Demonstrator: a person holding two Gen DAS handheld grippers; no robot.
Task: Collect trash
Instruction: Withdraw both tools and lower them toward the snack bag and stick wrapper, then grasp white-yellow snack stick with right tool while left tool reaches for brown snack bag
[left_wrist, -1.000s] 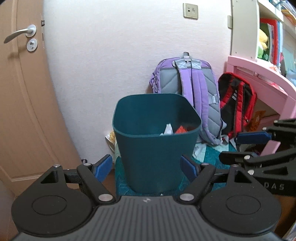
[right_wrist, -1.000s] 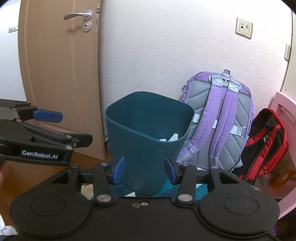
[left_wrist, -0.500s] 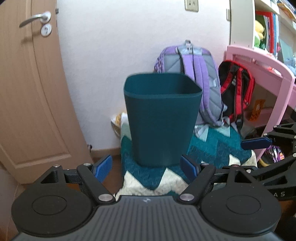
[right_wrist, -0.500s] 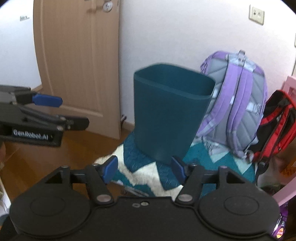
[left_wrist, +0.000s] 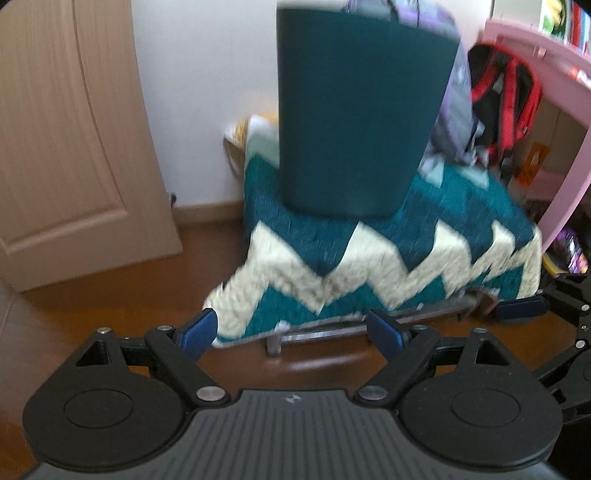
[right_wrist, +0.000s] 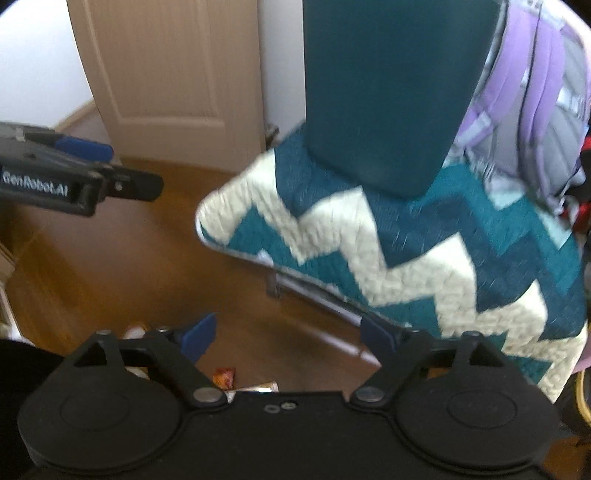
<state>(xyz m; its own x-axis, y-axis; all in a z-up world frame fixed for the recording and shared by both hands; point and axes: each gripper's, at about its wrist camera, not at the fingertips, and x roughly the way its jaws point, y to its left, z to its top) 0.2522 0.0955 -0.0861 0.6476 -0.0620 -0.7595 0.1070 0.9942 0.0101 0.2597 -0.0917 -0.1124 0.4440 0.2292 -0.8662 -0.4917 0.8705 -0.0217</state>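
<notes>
A dark teal trash bin (left_wrist: 358, 122) (right_wrist: 391, 92) stands on a low bench covered by a teal-and-cream zigzag quilt (left_wrist: 388, 258) (right_wrist: 369, 240). My left gripper (left_wrist: 290, 330) hangs low over the wooden floor in front of the bench, jaws opening, nothing between them. It also shows at the left as the left gripper (right_wrist: 122, 166). My right gripper (right_wrist: 288, 334) points steeply down, jaws opening and empty. Just below its fingers on the floor lie an orange wrapper (right_wrist: 224, 376) and a paper scrap (right_wrist: 258, 387). The bin's inside is hidden.
A wooden door (left_wrist: 74, 129) is at the left. Behind the bin a purple backpack (right_wrist: 535, 92) leans on the wall, with a red-and-black backpack (left_wrist: 506, 99) beside it. A pink desk frame (left_wrist: 554, 92) is on the right. The bench's metal leg (left_wrist: 273, 341) reaches the floor.
Both grippers have dropped toward the floor and tilted down, so the bin has slid up in both views. The right jaws have widened. Floor litter has come into the right wrist view.
</notes>
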